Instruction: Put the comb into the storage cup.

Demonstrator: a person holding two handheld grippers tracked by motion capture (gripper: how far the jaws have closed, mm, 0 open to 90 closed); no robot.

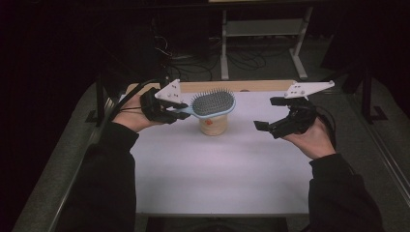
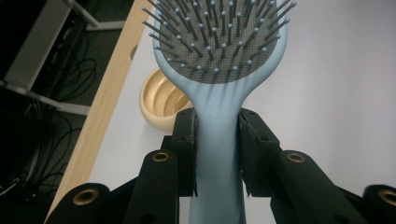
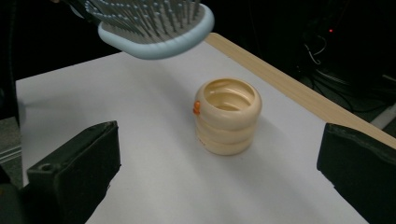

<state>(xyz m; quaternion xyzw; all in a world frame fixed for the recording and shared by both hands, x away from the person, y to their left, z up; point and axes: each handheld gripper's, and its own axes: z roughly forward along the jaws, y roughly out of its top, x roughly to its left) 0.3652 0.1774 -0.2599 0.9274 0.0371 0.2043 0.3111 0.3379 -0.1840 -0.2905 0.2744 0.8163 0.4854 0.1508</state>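
High view: overhead, facing twelve o'clock. Gripper views: close, along their jaws, converging from nine and, seemingly, three o'clock on the shared cup and hairbrush.

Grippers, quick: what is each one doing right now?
Left gripper: shut on the blue hairbrush handle, held above the table.
Right gripper: open, holding nothing, facing the cream cup.

A pale blue hairbrush with a grey dotted pad and blue-tipped grey bristles is showing above a cream ribbed cup bearing a small orange spot, while black grippers with grey plates are framing a white table edged in light wood
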